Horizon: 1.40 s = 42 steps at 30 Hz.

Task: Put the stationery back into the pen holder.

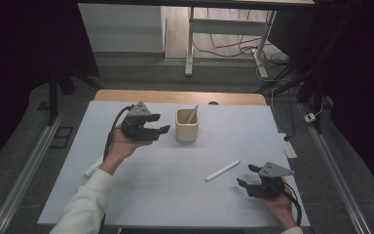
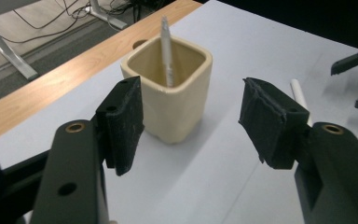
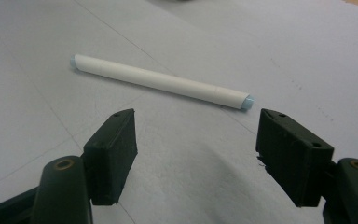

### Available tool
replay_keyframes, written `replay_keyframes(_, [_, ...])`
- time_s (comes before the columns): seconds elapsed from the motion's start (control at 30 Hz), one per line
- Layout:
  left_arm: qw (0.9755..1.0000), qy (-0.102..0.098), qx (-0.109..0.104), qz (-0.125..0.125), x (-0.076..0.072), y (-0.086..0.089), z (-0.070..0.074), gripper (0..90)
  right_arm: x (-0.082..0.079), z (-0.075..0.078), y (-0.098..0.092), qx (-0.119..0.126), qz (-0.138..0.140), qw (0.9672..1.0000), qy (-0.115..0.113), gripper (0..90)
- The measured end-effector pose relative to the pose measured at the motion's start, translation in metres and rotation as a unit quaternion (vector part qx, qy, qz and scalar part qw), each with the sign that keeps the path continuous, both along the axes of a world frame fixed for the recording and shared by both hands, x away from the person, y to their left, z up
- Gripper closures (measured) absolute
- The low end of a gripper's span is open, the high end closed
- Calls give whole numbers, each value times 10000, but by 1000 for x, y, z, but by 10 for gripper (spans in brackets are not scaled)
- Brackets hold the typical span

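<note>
The work in hand looks like gathering white sticks into the cream square cup [image 1: 186,126], which stands toward the far middle of the pale surface [image 1: 175,195] and holds one thin stick [image 2: 167,51] leaning upright inside it. The left tongs [image 1: 159,124] hover just beside the cup on its left, released with nothing between the pads, the cup standing just ahead of them in the left gripper view. The right tongs [image 1: 248,175] sit low near the front right corner, also spread wide and empty, aimed at a white stick [image 3: 161,80] that lies flat on the surface a little ahead of their tips, not touched. Another white stick [image 1: 93,167] lies near the left edge, partly hidden by the left forearm. The step appears to be the approach to the next pickup. That move calls for the right tongs to advance, straddle the stick across its middle and close gently, since a round stick could roll away.
</note>
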<state>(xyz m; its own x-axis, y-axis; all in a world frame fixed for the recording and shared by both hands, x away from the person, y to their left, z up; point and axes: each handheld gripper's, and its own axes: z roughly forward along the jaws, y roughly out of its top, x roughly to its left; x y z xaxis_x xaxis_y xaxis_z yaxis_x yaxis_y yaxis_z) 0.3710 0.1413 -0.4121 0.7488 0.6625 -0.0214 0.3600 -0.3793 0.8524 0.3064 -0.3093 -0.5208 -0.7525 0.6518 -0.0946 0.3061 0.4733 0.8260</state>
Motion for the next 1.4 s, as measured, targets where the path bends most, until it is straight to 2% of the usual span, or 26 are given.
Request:
replay_keyframes(0.2, [9999, 58, 78, 71, -12, 12, -4, 385, 0, 0, 0, 10, -12, 10000, -8, 283])
replay_keyframes(0.33, [9995, 136, 263, 103, -19, 16, -9, 381, 0, 0, 0, 9, -7, 10000, 9, 283])
replay_keyframes(0.63, [9987, 200, 438, 182, -35, 25, -15, 380, 0, 0, 0, -44, -25, 10000, 5, 283])
replay_keyframes(0.73, [9980, 254, 533, 207, -37, 26, -15, 380, 1, 0, 0, -26, -19, 10000, -2, 283])
replay_keyframes(0.9, [9976, 353, 507, 317, -39, 33, -16, 379, 0, 1, 0, -51, -22, 10000, -3, 283])
replay_keyframes(0.97, [9971, 382, 565, 343, -40, 36, -17, 378, 0, 0, 1, -24, 14, 10000, 15, 283])
replay_keyframes(1.07, [9957, 439, 678, 443, -40, 40, -20, 378, 0, 0, 1, -18, 30, 10000, -4, 283])
replay_keyframes(1.2, [9948, 523, 663, 567, -40, 51, -22, 377, 0, 0, 1, -18, 12, 10000, -8, 283])
replay_keyframes(1.27, [9936, 554, 741, 654, -40, 57, -23, 377, 0, 0, 1, -24, 5, 10000, 0, 283])
replay_keyframes(1.33, [9933, 593, 710, 698, -39, 63, -24, 378, 0, 0, 1, -23, 19, 10000, 7, 283])
replay_keyframes(1.4, [9919, 633, 758, 795, -38, 68, -24, 378, 1, 0, 1, -27, 13, 10000, 10, 283])
